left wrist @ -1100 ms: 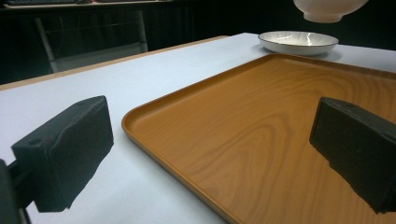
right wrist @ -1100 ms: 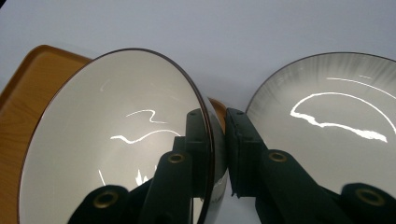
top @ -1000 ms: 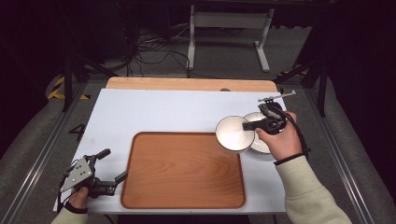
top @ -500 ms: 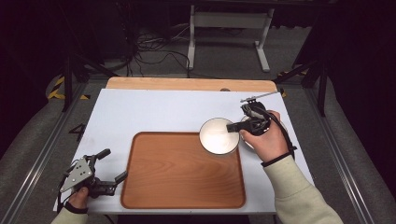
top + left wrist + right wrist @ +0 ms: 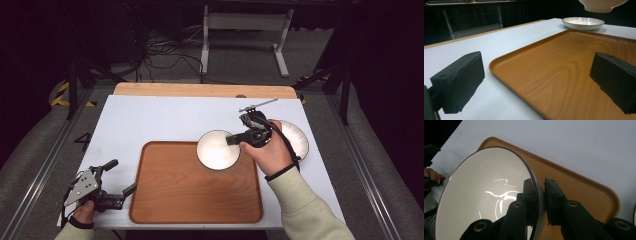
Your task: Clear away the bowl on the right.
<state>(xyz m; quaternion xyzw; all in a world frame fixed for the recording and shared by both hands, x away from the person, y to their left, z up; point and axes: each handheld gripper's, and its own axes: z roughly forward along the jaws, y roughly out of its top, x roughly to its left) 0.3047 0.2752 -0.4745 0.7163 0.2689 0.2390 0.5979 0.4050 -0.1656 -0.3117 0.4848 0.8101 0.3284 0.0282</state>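
A white bowl (image 5: 218,149) hangs over the far right corner of the wooden tray (image 5: 180,190). My right gripper (image 5: 236,139) is shut on its rim, one jaw inside and one outside, as the right gripper view shows with the bowl (image 5: 481,200) clamped at the gripper (image 5: 540,202). A second white dish (image 5: 296,137) rests on the table to the right of the tray, also seen as the dish (image 5: 583,23) in the left gripper view. My left gripper (image 5: 120,179) sits at the tray's near left corner, open, its jaws straddling the tray edge (image 5: 524,95) with nothing gripped.
The tray lies on a pale sheet (image 5: 150,120) covering the table, with a bare wooden strip (image 5: 200,90) along the far edge. Dark floor, cables and a metal stand (image 5: 245,30) lie beyond the table.
My right gripper has carried the bowl leftward, off the dish at the right and over the tray's far right corner. The left gripper has stayed put.
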